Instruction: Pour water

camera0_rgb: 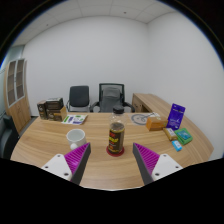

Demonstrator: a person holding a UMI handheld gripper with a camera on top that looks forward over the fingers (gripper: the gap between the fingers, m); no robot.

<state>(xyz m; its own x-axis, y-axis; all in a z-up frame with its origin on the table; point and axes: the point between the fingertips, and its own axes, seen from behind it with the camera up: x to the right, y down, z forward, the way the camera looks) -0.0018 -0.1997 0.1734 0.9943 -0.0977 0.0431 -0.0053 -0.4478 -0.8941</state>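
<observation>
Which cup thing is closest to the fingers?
The brown bottle. It stands just ahead of the open fingers, in line with the gap between them. The white cup sits a little farther back, off to one side.

The table point(45, 140) is light wood-grain. A dark brown bottle point(116, 138) has a yellowish label band. The cup point(75, 135) is white. Purple pads point(77, 157) line the white fingers. A box point(177, 113) is purple; the chairs point(79, 98) are black and grey.
</observation>
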